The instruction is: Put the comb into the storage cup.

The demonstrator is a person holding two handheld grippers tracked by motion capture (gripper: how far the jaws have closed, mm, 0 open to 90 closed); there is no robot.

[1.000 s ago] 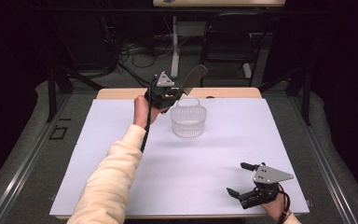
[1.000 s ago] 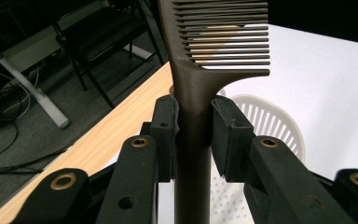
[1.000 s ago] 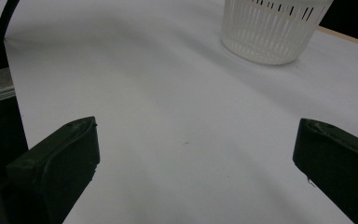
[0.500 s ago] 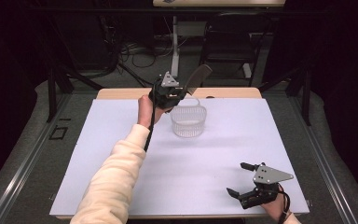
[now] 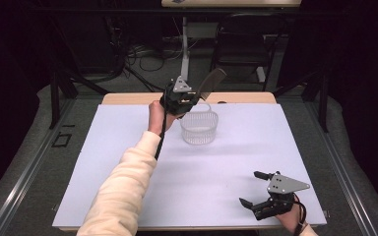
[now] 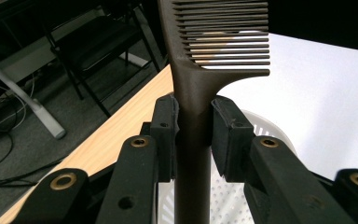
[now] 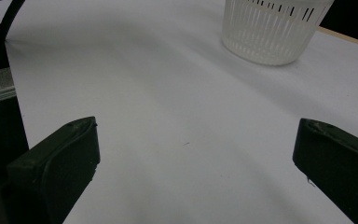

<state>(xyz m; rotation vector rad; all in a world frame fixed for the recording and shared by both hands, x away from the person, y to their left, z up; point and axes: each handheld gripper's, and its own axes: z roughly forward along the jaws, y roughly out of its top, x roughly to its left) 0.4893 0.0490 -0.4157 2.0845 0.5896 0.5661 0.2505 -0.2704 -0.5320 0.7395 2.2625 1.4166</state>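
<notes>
A dark brown comb (image 5: 210,82) (image 6: 200,84) is clamped by its handle between the pads of my left gripper (image 5: 189,98) (image 6: 193,135), which is shut on it. The comb's toothed end points up and to the right, over the far rim of a white slotted plastic basket (image 5: 199,128) (image 6: 261,135) (image 7: 275,28). The basket stands upright on the white table sheet. My right gripper (image 5: 255,189) (image 7: 196,158) rests low near the front right corner of the sheet, jaws wide open with nothing between them.
The white sheet (image 5: 128,147) covers most of a wooden table (image 5: 128,98), whose far edge shows bare. Behind the table stand a dark chair (image 5: 246,44) and a desk leg with cables on the floor. A person's sleeve (image 5: 118,191) reaches in from the bottom.
The left gripper with the comb has shifted slightly right and toward the basket, the comb's head now over the basket's far side. The right gripper has stayed put.
</notes>
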